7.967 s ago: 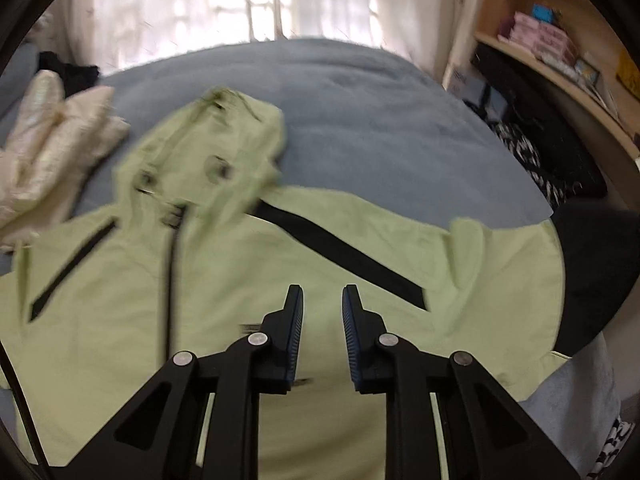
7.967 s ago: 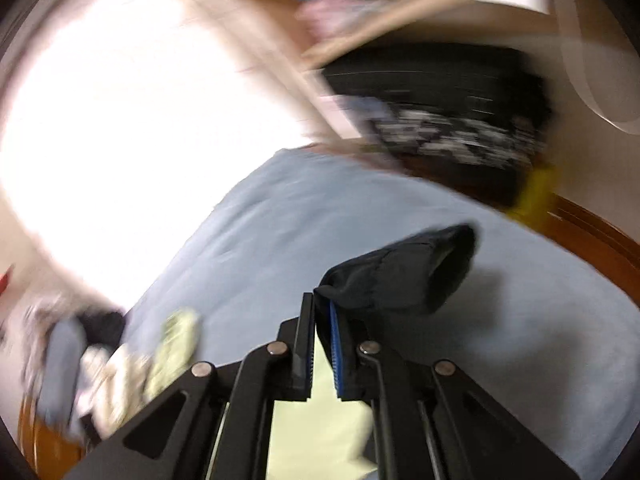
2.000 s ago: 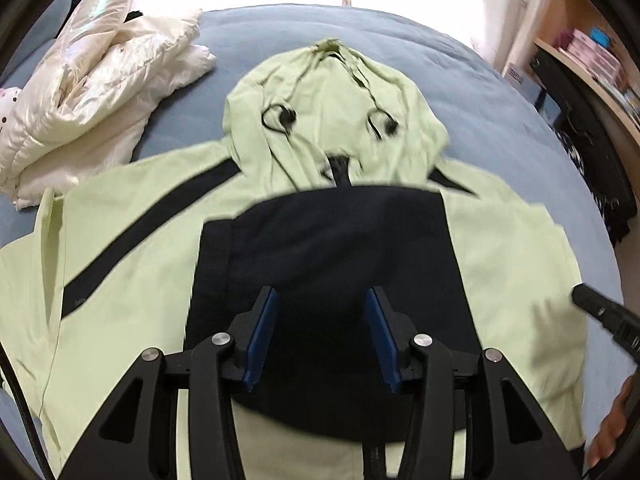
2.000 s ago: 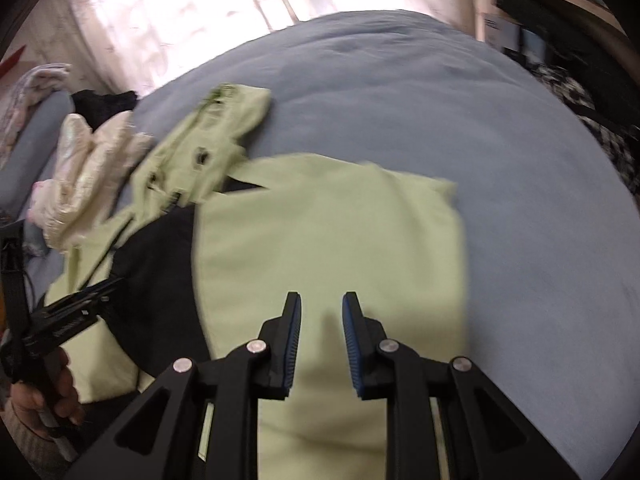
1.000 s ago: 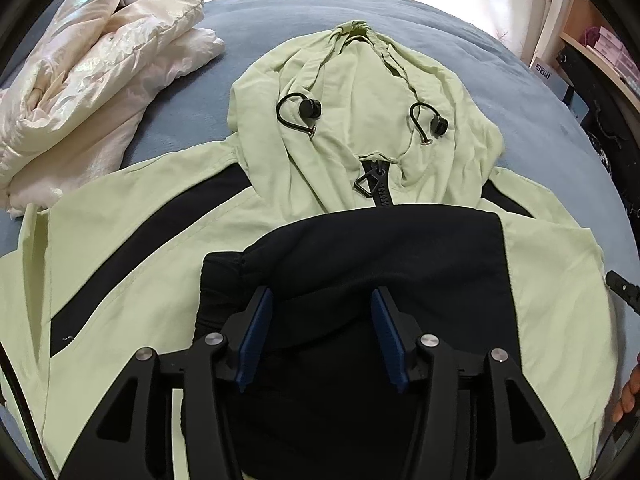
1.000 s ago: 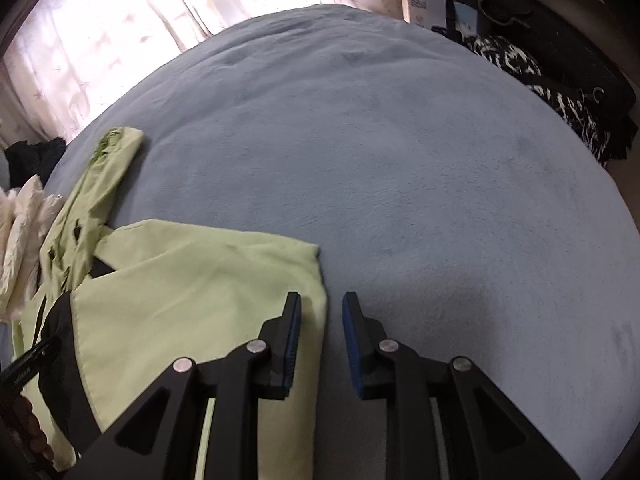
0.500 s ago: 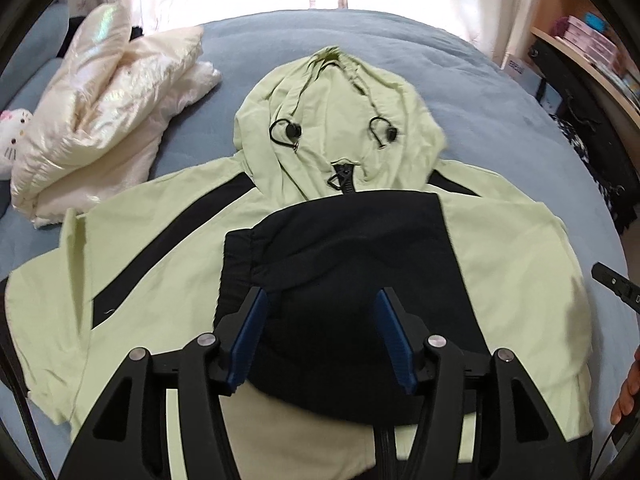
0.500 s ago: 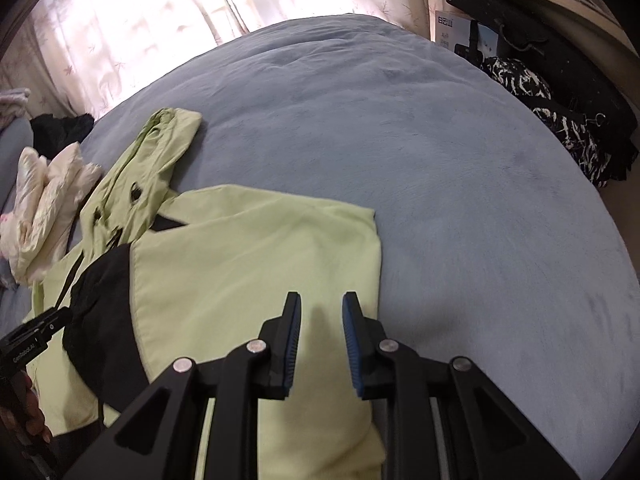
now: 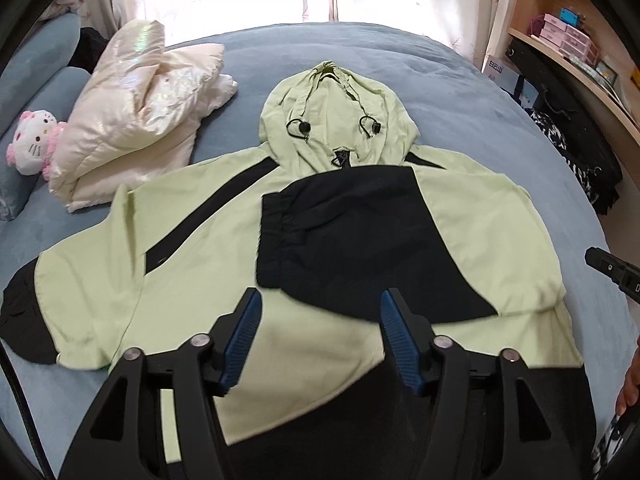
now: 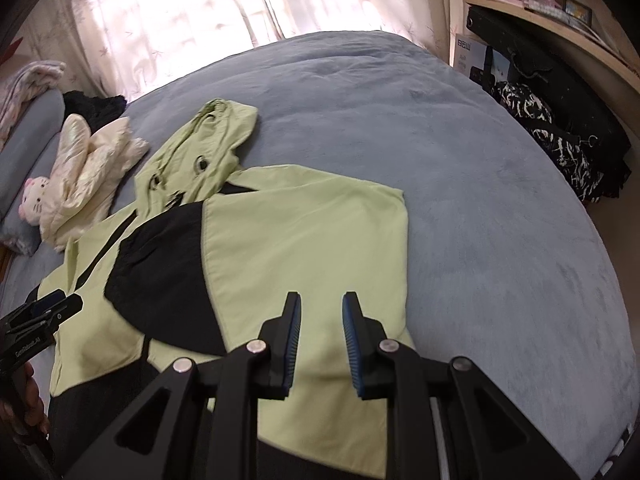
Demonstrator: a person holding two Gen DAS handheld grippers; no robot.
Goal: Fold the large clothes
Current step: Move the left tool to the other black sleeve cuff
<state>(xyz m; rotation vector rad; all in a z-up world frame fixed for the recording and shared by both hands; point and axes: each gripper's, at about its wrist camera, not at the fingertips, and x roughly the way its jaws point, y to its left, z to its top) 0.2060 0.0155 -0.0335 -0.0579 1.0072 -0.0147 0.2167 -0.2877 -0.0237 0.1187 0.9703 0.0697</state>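
A: Jacket (image 9: pixel 472 216)?
B: Flat on bed (image 10: pixel 460 152), right sleeve folded across chest for a narrower stack.
A: Hand-held grippers?
B: Left (image 9: pixel 320 334) opening, empty; right (image 10: pixel 320 340) slightly apart, empty, above jacket.

Light green and black hooded jacket (image 10: pixel 296 232) spread on grey-blue bed cover (image 10: pixel 480 200), hood toward ten o'clock, cream puffer jacket (image 10: pixel 88 168) beyond, right gripper (image 10: pixel 320 332) empty, jaws slightly apart

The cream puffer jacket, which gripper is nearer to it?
Left. The left gripper hangs over the jacket side nearer the cream puffer jacket; the right gripper is farther away.
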